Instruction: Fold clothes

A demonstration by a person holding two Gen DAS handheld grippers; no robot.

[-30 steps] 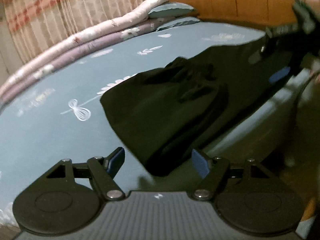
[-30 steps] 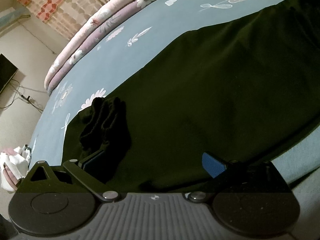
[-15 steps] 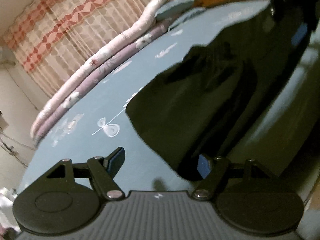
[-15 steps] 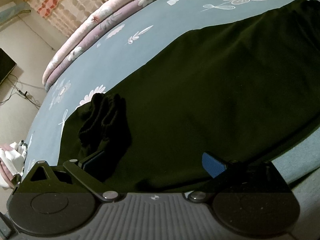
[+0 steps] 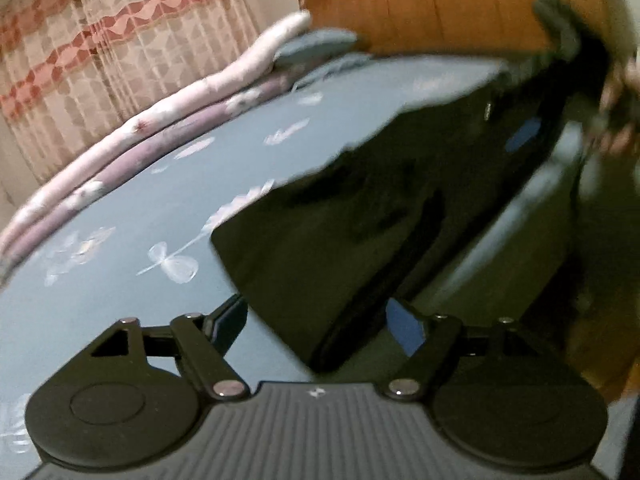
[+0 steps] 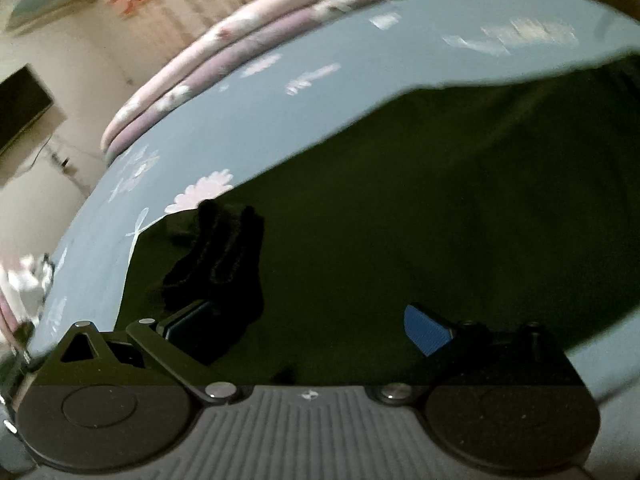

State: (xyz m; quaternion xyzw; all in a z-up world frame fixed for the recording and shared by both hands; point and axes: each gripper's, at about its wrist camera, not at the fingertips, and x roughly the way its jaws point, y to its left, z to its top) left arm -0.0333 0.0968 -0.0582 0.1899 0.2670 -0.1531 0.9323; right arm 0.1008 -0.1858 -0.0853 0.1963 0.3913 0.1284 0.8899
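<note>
The left gripper [image 5: 320,324] stood with its jaws wide apart and gripped nothing; the near corner of the black garment [image 5: 360,232] showed in the gap between the blue pads but neither pad pressed on it. Compared with a second before, the gap had widened only slightly, and the view had tipped, so that more of the patterned curtain [image 5: 100,60] and the wooden headboard [image 5: 440,4] showed above the bed. The garment lay spread on the blue flowered bedsheet [image 5: 120,208], running from the left gripper's right pad away toward the far right, where the other gripper and a blurred hand [image 5: 618,120] were dimly visible at its far end.

The right gripper [image 6: 308,324] also had its jaws well apart. The dark cloth filled the space between them, and a bunched, darker fold of it lay just beside the left pad; whether the pads pressed on any fabric could not be told. Against the earlier frames this view had rolled: the rolled pink and purple quilt [image 6: 240,52] now sat higher and more level across the top, and a dark screen [image 6: 20,104] on the wall at the left showed more fully. The garment itself kept the same place on the sheet.
</note>
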